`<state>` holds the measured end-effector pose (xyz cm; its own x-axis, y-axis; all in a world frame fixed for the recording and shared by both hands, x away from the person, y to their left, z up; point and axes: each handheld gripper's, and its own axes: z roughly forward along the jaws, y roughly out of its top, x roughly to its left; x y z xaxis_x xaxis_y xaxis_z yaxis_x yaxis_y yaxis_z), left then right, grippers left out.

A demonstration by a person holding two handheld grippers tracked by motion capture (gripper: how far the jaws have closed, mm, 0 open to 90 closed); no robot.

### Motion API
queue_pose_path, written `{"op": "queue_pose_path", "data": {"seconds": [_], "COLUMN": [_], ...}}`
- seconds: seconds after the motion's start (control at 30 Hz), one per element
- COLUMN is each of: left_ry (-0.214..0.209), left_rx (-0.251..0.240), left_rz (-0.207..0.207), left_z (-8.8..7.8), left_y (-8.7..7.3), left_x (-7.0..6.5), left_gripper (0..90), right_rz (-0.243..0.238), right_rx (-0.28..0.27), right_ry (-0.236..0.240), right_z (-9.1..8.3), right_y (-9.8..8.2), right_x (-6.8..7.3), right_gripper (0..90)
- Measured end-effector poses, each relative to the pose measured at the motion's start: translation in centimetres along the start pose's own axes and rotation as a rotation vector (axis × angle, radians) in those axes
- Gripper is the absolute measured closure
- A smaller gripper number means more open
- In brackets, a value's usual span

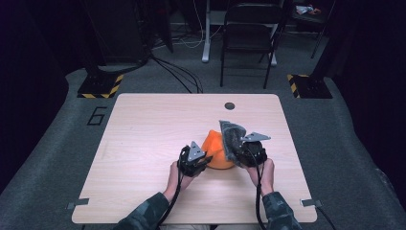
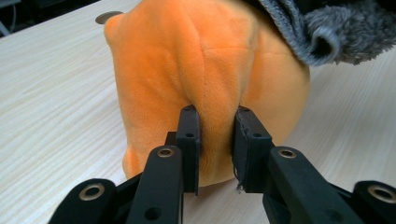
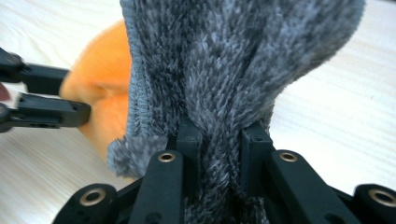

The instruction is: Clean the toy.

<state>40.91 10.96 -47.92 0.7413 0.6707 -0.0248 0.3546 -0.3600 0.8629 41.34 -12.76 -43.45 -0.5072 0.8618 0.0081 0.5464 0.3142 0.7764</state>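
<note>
At the table's (image 1: pixel 143 143) centre in the high view sits an orange plush (image 1: pixel 218 154) — soft, seamed. The left gripper (image 2: pixel 216 140) pinches its fold; the right gripper (image 3: pixel 218 140) clamps a fuzzy grey sock (image 3: pixel 224 70) draped over it.

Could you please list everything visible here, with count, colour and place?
Plush: one, orange, on the table between the grippers.
Sock: one, grey and fuzzy, lifted at the plush's right side.
Table: one, light wood, centre.
Hole: one, dark, far edge of the table.
Chair: one, black, behind the table.
Hazard bases: two, black with yellow stripes, on the floor at the table's far corners.
Cables: several, black, on the floor behind the table.
Left gripper: one, black, shut on the plush.
Right gripper: one, black, shut on the sock.
Sleeves: two, camouflage green, bottom edge.
</note>
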Motion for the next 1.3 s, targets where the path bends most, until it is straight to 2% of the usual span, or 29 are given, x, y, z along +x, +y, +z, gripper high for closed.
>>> {"op": "queue_pose_path", "data": {"seconds": [0.13,0.17,0.27,0.37,0.43,0.6,0.67,1.03,1.13,1.3], "left_ry": [-0.017,-0.019,-0.03,-0.032,-0.035,-0.037,-0.039,-0.035,-0.034,-0.026], "left_rx": [-0.007,-0.012,0.001,0.016,0.019,0.027,0.023,0.017,0.019,0.01], "left_rz": [-0.042,-0.031,-0.023,-0.012,-0.013,-0.006,-0.018,-0.009,-0.013,-0.018], "left_z": [-0.5,-0.5,-0.4,-0.1,0.1,0.1,0.2,0.3,0.3,0.2], "left_y": [0.4,0.5,0.4,0.2,0.0,-0.1,-0.1,-0.2,-0.3,-0.3], "left_x": [-0.3,-0.4,-0.6,-0.5,-0.5,-0.2,-0.2,0.0,0.1,0.1], "left_gripper": [75.3,75.3,75.2,74.9,74.5,73.9,73.7,72.5,72.3,71.9], "right_rz": [0.004,-0.003,-0.041,-0.075,-0.07,-0.072,-0.062,0.028,0.043,0.063], "right_rx": [-0.055,-0.061,-0.035,0.003,0.019,0.057,0.064,0.15,0.195,0.248], "right_ry": [0.044,0.057,0.061,0.027,0.028,-0.011,-0.013,-0.05,-0.067,-0.061], "right_z": [-1.2,-1.3,-0.8,0.3,0.7,1.0,1.2,2.5,3.1,4.0], "right_y": [1.2,1.3,1.4,0.9,0.7,0.2,-0.2,-2.1,-2.8,-3.8], "right_x": [1.2,1.6,2.8,3.2,3.0,2.3,1.8,-1.1,-1.7,-2.4], "right_gripper": [73.7,73.6,73.2,72.9,72.8,72.7,72.7,72.4,72.3,72.2]}}
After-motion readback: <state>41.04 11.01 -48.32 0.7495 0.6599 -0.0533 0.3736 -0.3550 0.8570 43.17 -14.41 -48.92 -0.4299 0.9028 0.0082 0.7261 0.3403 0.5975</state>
